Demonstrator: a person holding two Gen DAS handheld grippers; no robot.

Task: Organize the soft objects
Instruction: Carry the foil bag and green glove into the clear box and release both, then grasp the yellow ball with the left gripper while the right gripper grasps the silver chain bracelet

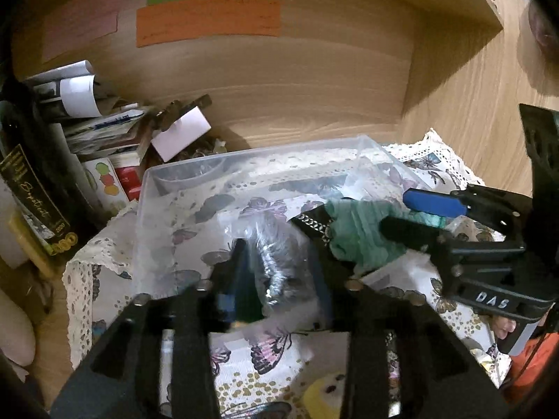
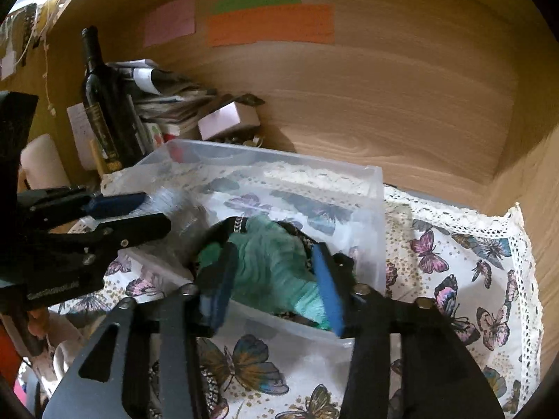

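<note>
Grippers work over a clear plastic bin at frame centre. Right gripper clamps a green cloth inside it; left gripper clamps a crinkly plastic bag over the bin.

A wooden desk carries a butterfly cloth with a clear bin on it. At ten o'clock of the bin stand a bottle, papers and a small box.

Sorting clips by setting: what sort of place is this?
Probably a home desk nook: wood-grain back panel, butterfly-print lace-edged cloth, dark wine bottle beside stacked papers.
</note>
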